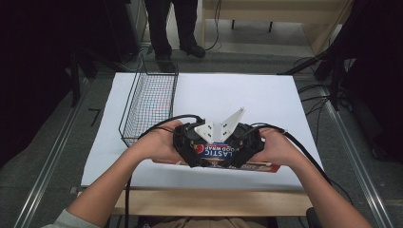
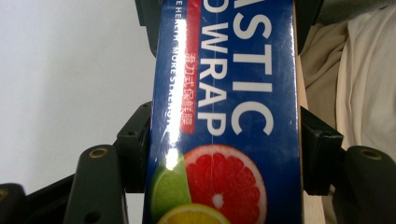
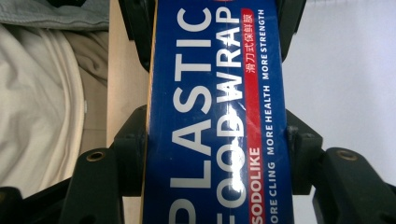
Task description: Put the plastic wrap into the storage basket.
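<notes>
A blue box of plastic food wrap [image 1: 219,153] is being held from both ends near the table's [image 1: 266,99] near edge, the left gripper [image 1: 190,145] and the right gripper [image 1: 247,145] facing each other across it. In the left gripper view the box [image 2: 224,121] is being clamped between the two black jaws, pads pressing on both long sides. In the right gripper view the box [image 3: 217,116] is likewise being pinched between the jaws. A wire basket [image 1: 147,102] is being left standing beyond the left gripper, well apart from the box
</notes>
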A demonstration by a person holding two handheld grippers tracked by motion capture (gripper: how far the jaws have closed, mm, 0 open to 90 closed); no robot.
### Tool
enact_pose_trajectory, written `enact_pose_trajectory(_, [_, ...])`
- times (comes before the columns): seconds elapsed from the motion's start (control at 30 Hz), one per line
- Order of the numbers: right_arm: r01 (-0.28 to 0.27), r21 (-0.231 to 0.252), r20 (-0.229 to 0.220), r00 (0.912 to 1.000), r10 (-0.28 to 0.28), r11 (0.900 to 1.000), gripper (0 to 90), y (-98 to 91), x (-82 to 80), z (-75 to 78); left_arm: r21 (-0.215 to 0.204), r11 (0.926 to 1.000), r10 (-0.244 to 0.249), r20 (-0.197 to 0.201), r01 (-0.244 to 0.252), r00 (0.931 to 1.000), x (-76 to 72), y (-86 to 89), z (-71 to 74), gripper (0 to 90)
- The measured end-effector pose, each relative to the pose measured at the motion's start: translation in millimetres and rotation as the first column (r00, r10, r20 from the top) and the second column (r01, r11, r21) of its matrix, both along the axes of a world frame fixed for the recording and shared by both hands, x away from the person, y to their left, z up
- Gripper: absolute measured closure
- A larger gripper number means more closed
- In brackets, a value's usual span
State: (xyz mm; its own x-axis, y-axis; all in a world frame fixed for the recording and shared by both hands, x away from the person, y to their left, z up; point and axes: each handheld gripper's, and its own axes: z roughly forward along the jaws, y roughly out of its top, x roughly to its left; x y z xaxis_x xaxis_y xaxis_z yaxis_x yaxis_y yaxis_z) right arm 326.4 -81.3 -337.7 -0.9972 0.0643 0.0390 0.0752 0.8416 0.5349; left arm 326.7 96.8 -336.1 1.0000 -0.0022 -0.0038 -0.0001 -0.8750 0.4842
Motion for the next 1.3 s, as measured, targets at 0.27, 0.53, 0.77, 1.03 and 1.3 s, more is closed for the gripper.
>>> enact_pose_trajectory(0.27, [-0.013, -0.008, 0.000, 0.9999, 0.013, 0.9999, 41.1, 1.7, -2.0, -1.2, 0.006, 1.0000, -0.001, -0.027, 0.001, 0.9996, -0.4, -0.2, -1.6, 39.5])
enact_pose_trajectory(0.53, [-0.036, 0.008, -0.031, 0.9989, 0.036, 0.9993, 40.9, 2.2, -1.6, -3.0, 0.019, 0.9998, 0.006, -0.066, -0.005, 0.9978, -0.9, 0.1, -0.3, 40.9])
enact_pose_trajectory(0.77, [-0.041, 0.021, -0.020, 0.9989, 0.042, 0.9989, 40.5, 0.4, -3.1, -2.2, 0.013, 0.9999, 0.012, -0.043, -0.012, 0.9990, -4.0, 0.7, 2.4, 41.0])
enact_pose_trajectory(1.03, [-0.039, 0.030, 0.003, 0.9992, 0.039, 0.9988, 39.9, -1.0, -2.1, -1.0, 0.012, 0.9995, 0.029, -0.041, -0.028, 0.9987, -4.8, 0.1, 4.1, 41.1])
enact_pose_trajectory(1.3, [-0.025, 0.032, -0.004, 0.9997, 0.025, 0.9992, 38.1, -1.5, 0.2, 0.5, 0.013, 0.9991, 0.041, -0.058, -0.041, 0.9974, -2.5, 1.4, 5.8, 41.0])
